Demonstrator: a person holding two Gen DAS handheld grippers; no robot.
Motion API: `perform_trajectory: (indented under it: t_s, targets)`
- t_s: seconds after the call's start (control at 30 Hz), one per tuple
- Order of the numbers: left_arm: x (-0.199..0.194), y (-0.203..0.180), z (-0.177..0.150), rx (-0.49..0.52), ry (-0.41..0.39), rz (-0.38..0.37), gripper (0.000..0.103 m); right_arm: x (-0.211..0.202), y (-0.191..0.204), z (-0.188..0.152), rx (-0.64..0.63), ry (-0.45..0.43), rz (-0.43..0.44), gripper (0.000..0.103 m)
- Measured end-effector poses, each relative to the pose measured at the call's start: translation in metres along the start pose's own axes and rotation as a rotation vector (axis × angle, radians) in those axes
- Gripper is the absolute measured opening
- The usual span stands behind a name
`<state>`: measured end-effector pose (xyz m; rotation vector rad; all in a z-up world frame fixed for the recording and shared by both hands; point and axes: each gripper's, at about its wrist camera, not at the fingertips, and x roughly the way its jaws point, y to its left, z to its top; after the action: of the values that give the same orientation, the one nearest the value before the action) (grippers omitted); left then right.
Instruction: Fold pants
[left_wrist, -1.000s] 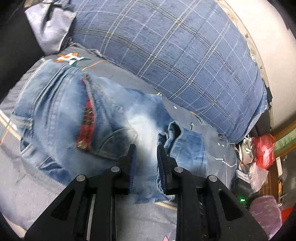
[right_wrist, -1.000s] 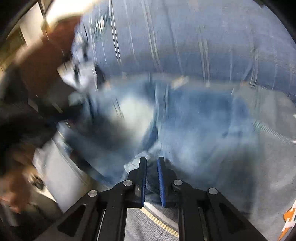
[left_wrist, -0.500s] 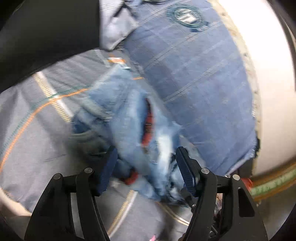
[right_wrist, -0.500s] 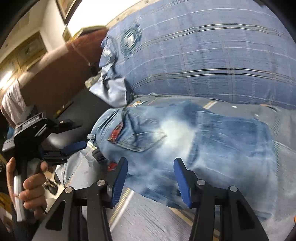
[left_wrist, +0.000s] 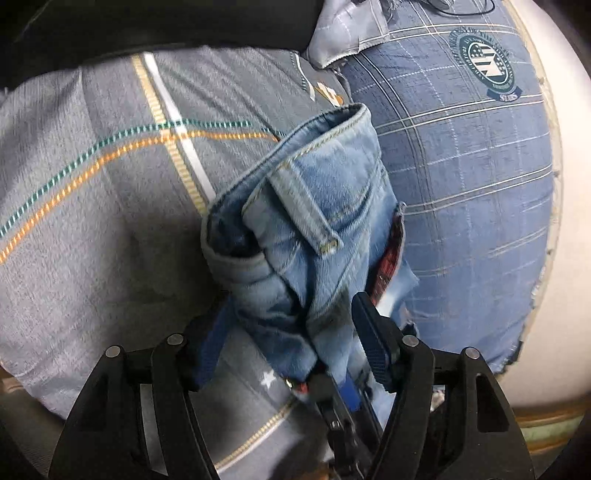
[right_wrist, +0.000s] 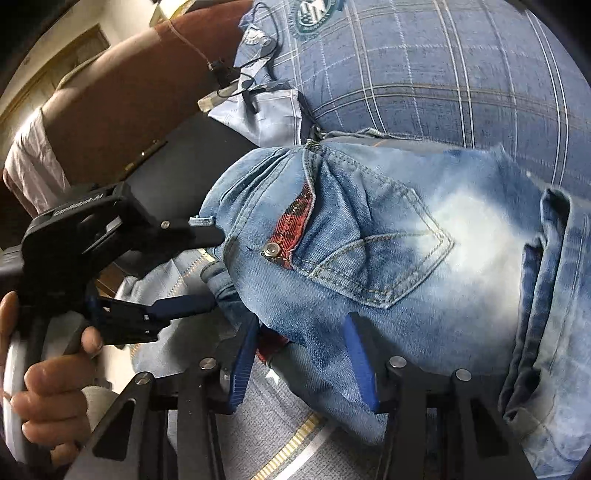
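Light blue jeans (right_wrist: 424, 251) lie folded on the grey bedspread, back pocket up, with a red plaid trim by the rivet. In the left wrist view the waistband end of the jeans (left_wrist: 317, 221) bunches between my fingers. My left gripper (left_wrist: 288, 339) is open, its jaws wide around that folded end; it also shows in the right wrist view (right_wrist: 207, 273). My right gripper (right_wrist: 299, 365) is open, its jaws straddling the near edge of the jeans. Neither grips the cloth.
A big blue plaid pillow (left_wrist: 461, 177) with a round badge lies right behind the jeans. The grey bedspread (left_wrist: 92, 229) with orange and green stripes spreads to the left. A brown headboard (right_wrist: 122, 99) and a black cable stand at the far left.
Both grippers went from shut to wide open. The jeans have been folded over into a compact stack, and both grippers now sit around its edge.
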<state>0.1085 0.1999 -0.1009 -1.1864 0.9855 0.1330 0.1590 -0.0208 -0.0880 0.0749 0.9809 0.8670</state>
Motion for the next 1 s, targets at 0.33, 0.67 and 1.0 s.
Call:
perform_trajectory:
  t_s: [0.33,0.67,1.0]
  targets:
    - [0.006,0.017,0.006,-0.097,-0.029,0.028,0.069,-0.004,0.003,-0.007,-0.008,0.001,0.008,0.047]
    - [0.01,0.0,0.01,-0.045,-0.075,0.049,0.034,-0.005,0.0,-0.007,-0.006,0.019,0.026,0.047]
    - [-0.021,-0.035,-0.007,0.168,-0.142,-0.013,0.021,-0.044,0.028,0.009,-0.16,-0.093,0.107,0.05]
